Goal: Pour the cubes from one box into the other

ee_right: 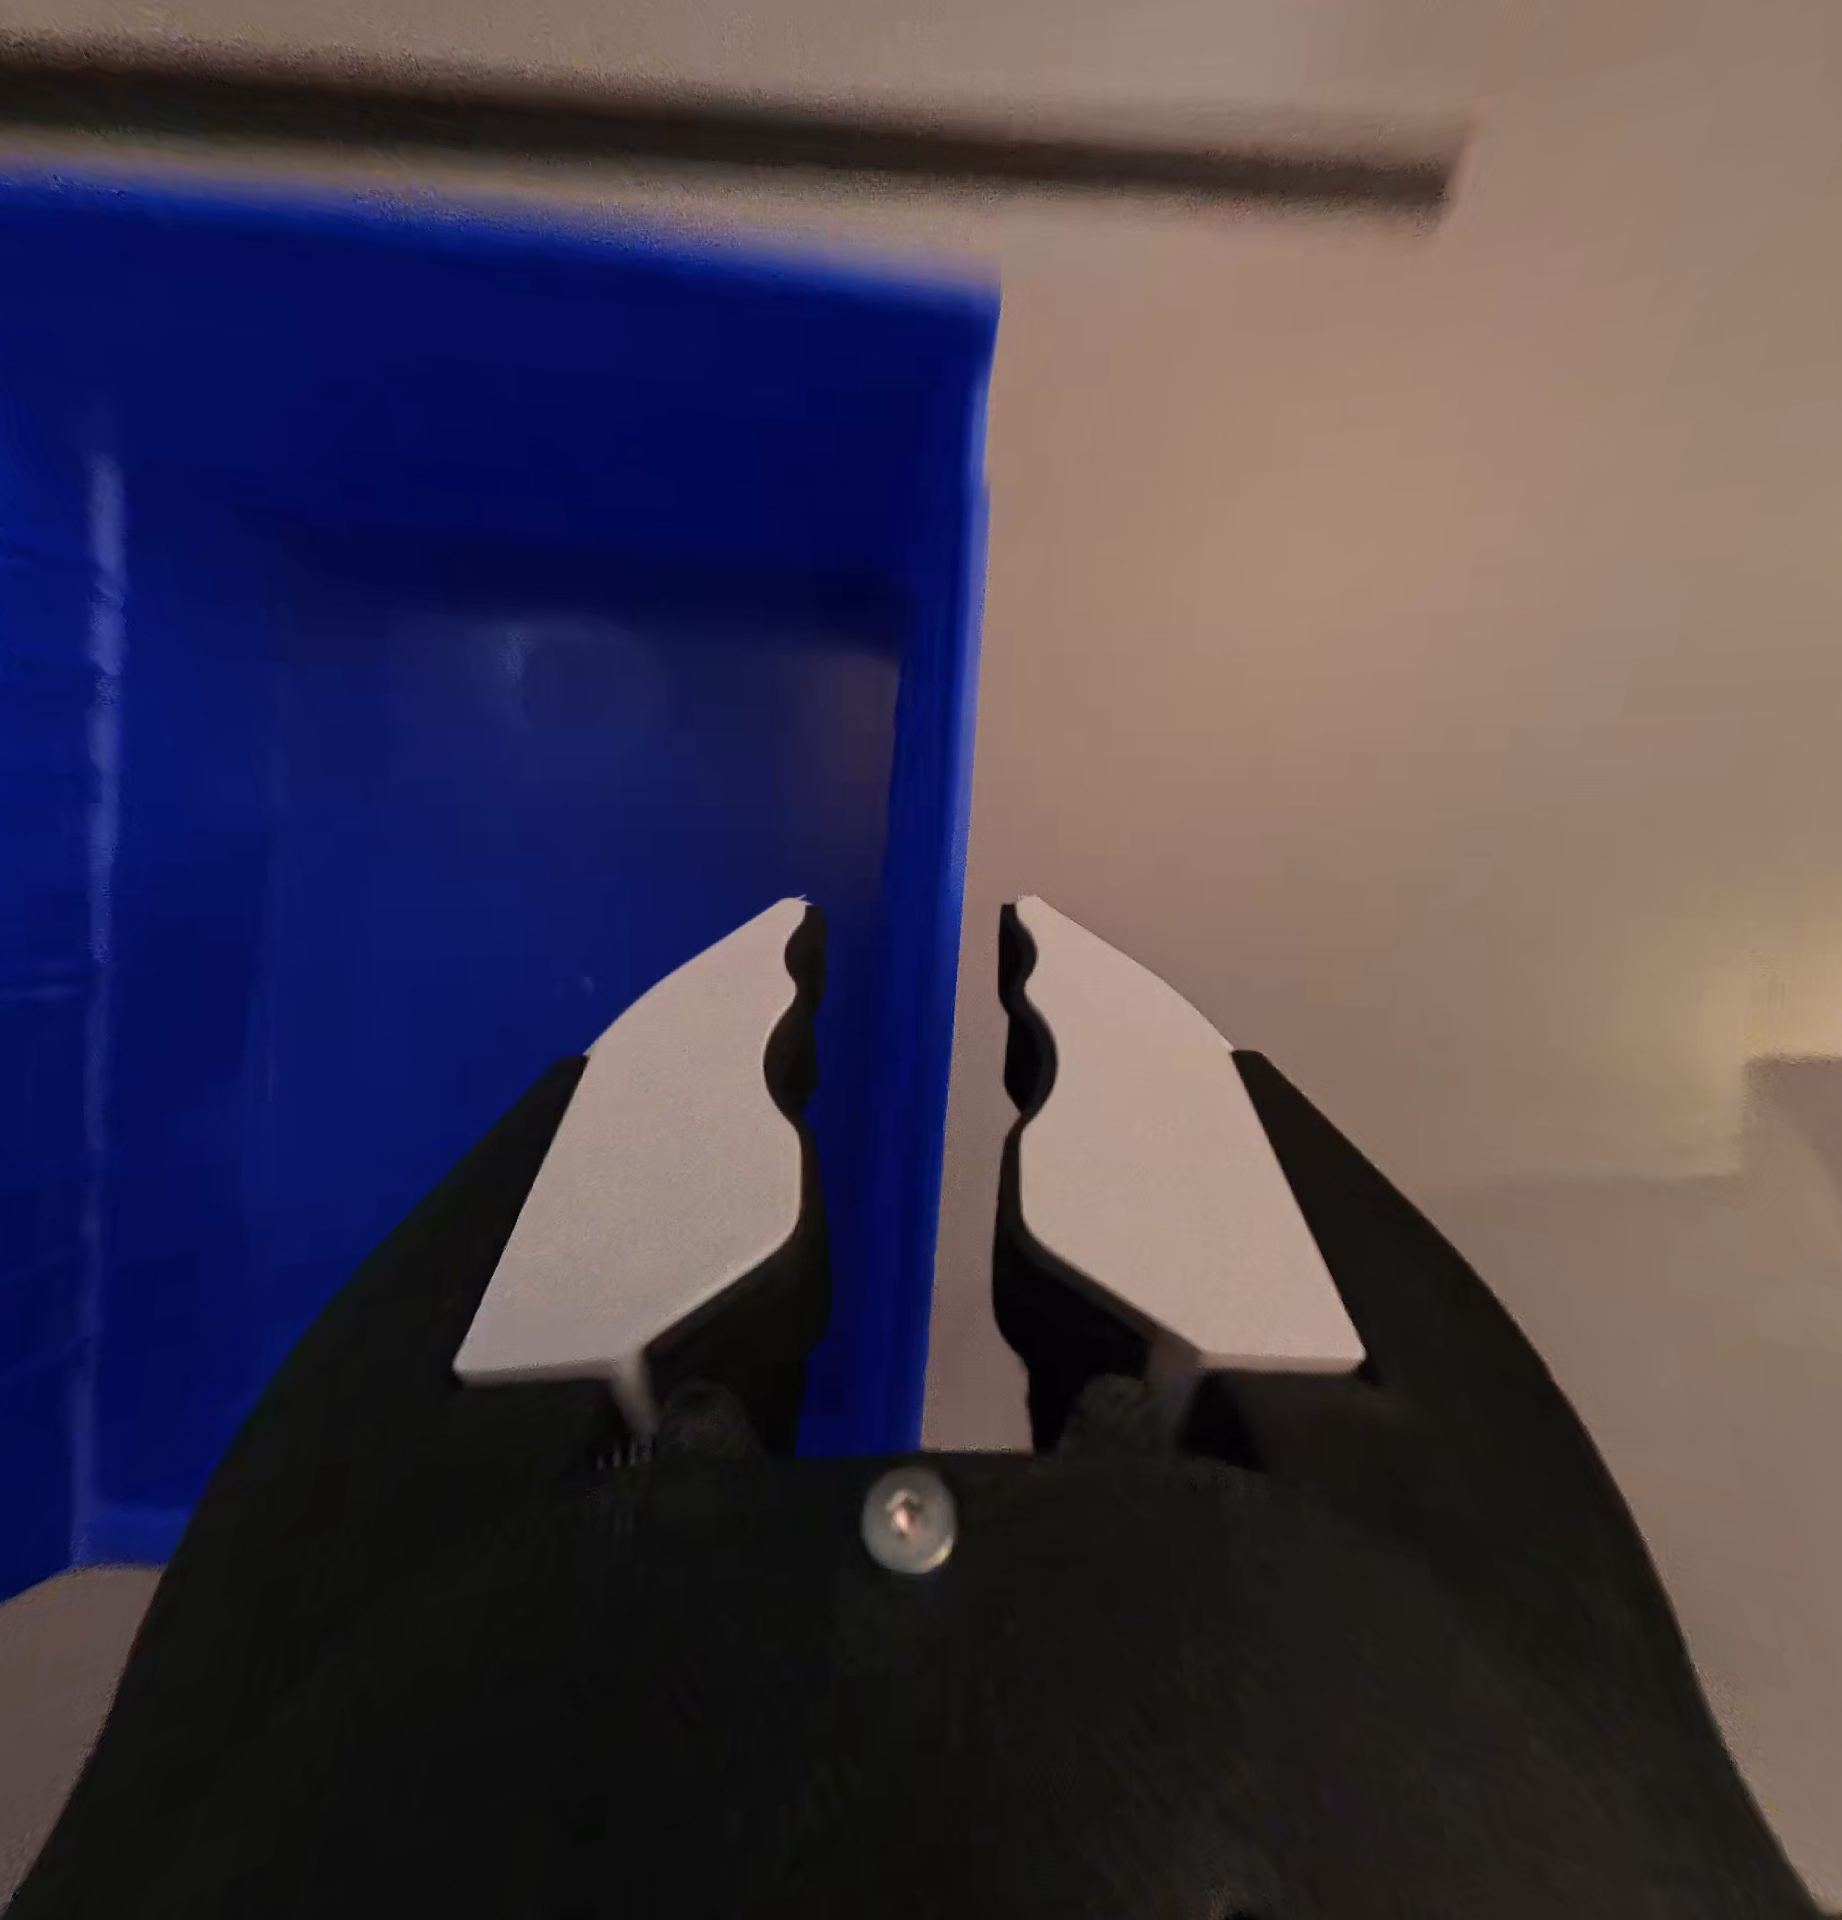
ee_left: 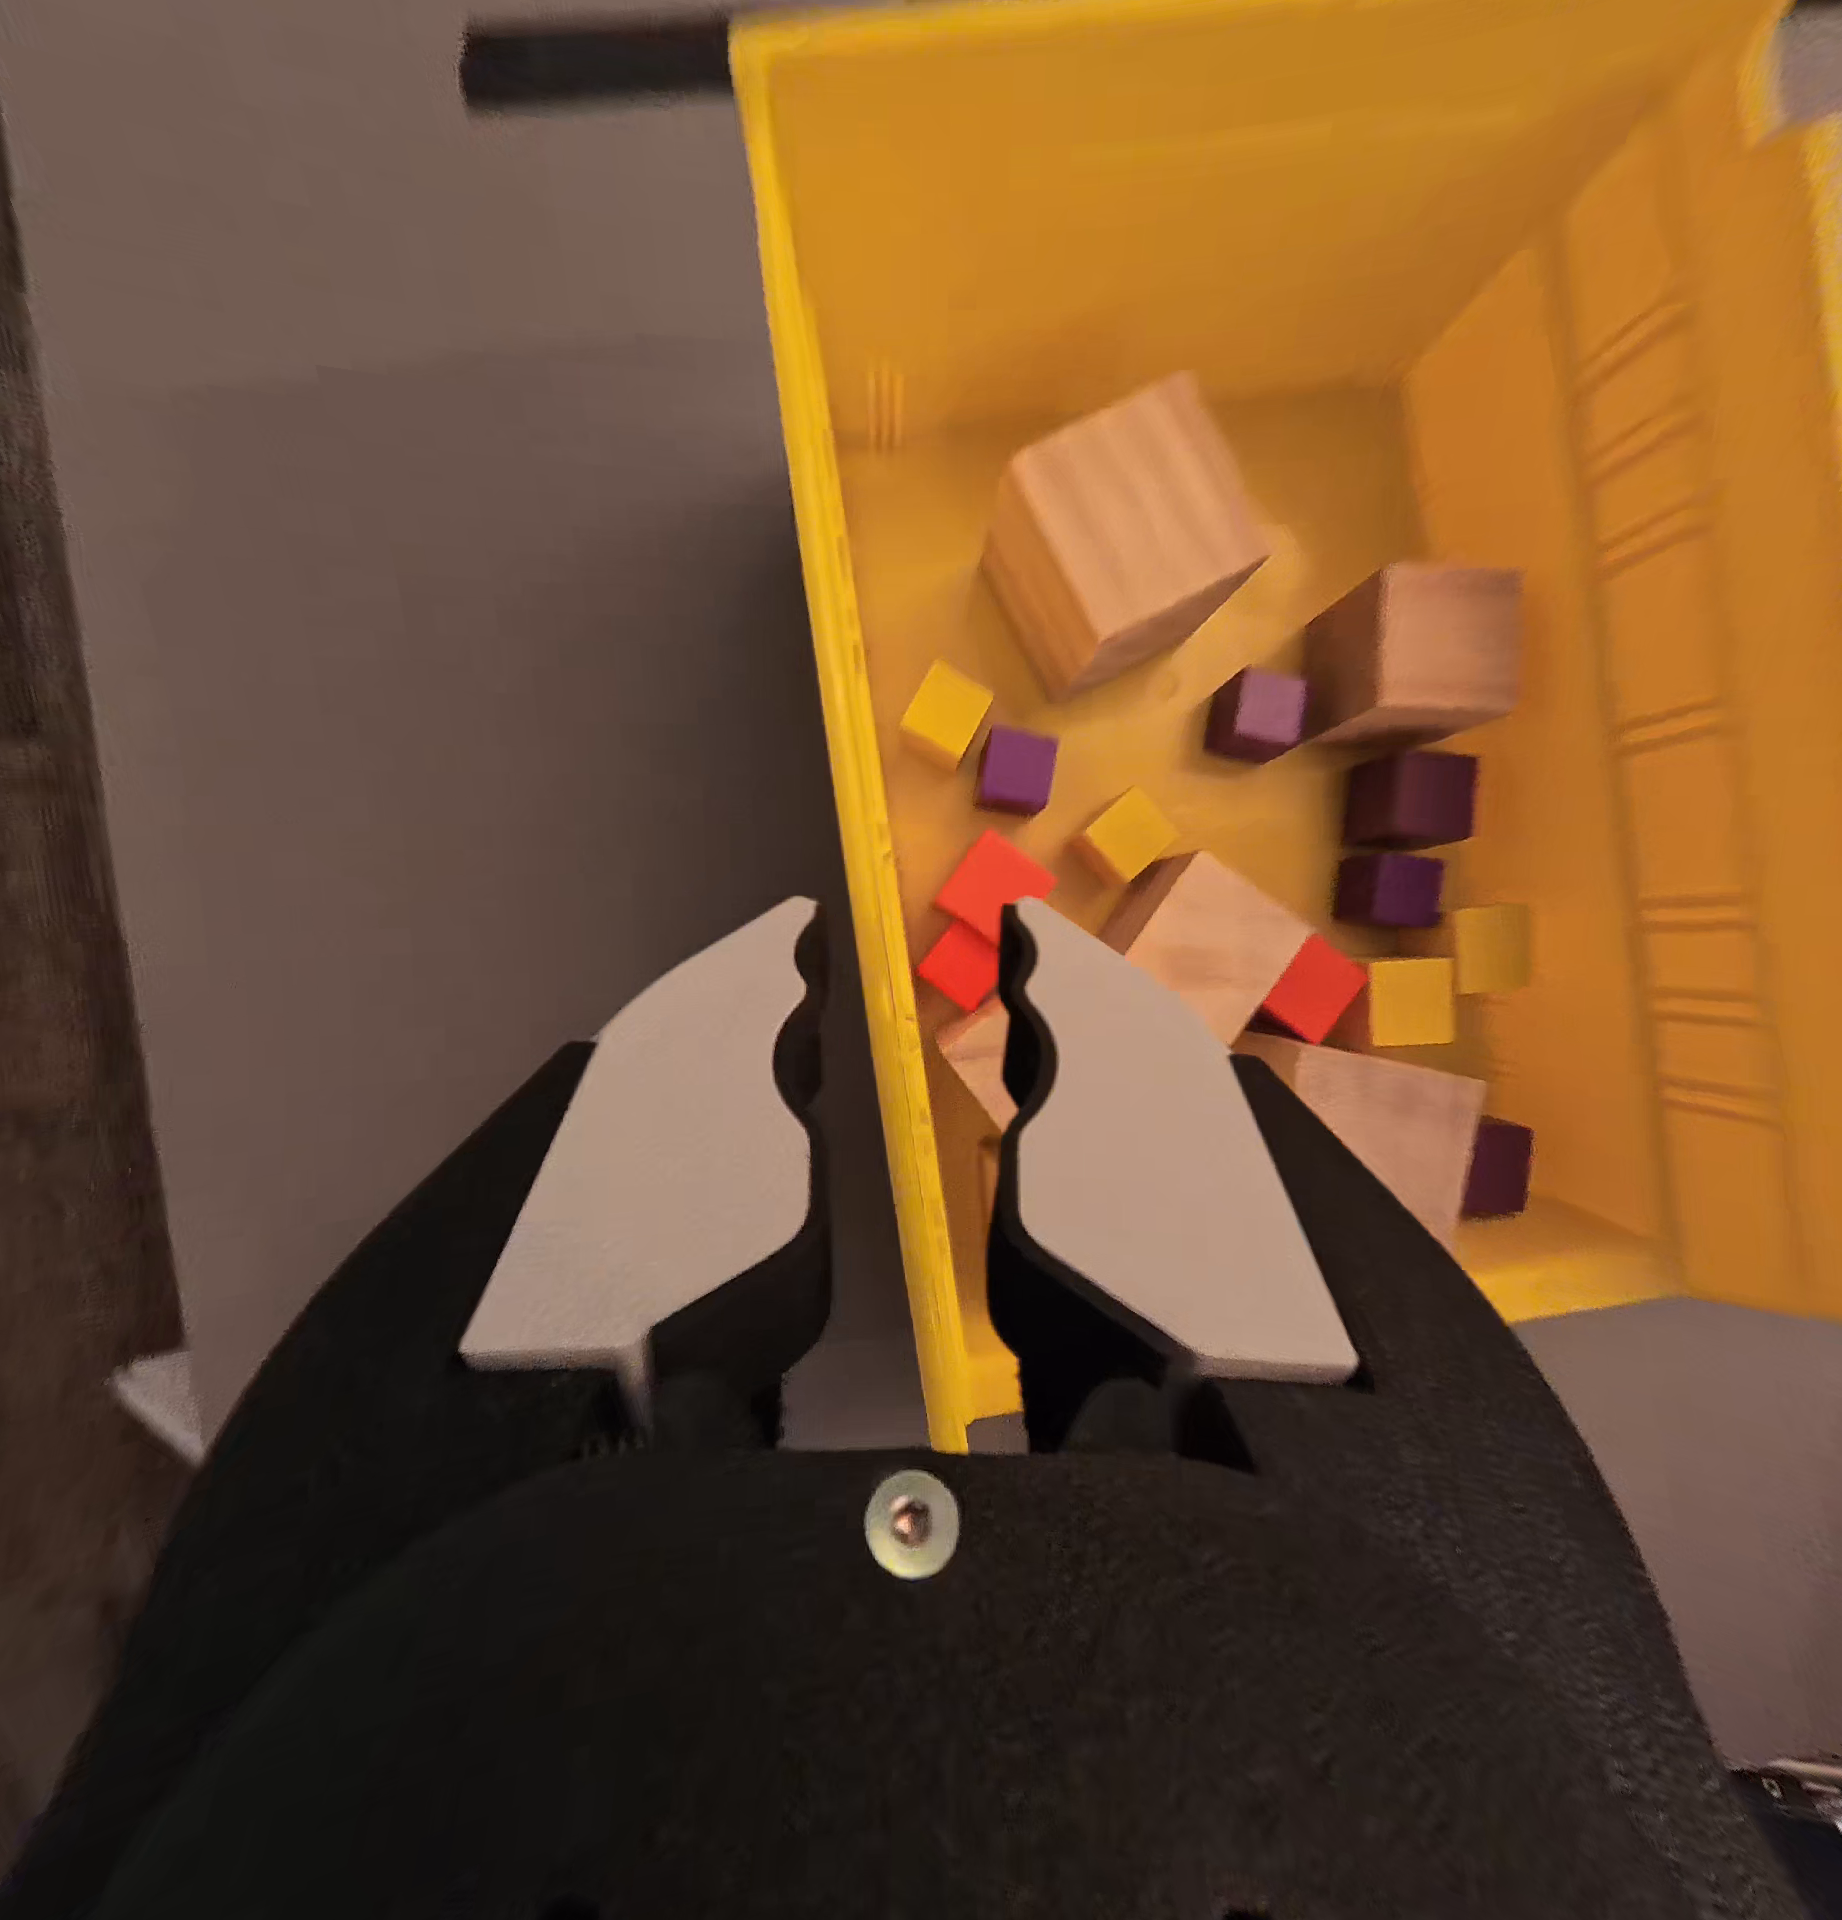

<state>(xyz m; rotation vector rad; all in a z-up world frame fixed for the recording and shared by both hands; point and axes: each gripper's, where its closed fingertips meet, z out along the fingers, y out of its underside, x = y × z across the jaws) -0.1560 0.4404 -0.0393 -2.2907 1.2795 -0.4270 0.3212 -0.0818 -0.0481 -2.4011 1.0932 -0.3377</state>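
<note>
The left gripper [ee_left: 909, 920] straddles the left side wall of the yellow box [ee_left: 1156, 229]; its jaws are closed onto that wall, one finger outside and one inside, pinching it. The yellow box holds the cubes: several large plain wooden cubes [ee_left: 1130, 530] and a scatter of small ones, purple cubes [ee_left: 1016, 767], yellow cubes [ee_left: 1410, 1000] and red cubes [ee_left: 995, 883]. All lie loose on the box floor, crowded toward the end nearest the left gripper, some resting against one another. Beyond the far rim of the yellow box a dark bar [ee_left: 595, 68] is visible against a pale surface.

The right gripper [ee_right: 909, 914] straddles the right side wall of the blue box [ee_right: 481, 644]. Its jaws stand narrowly parted, the wall between them; a visible gap lies between the wall and the outer finger, and contact on the inner side cannot be told from the blurred picture. The visible interior of the blue box shows no cubes. The worktop [ee_right: 1416, 727] beside the blue box is pale
</note>
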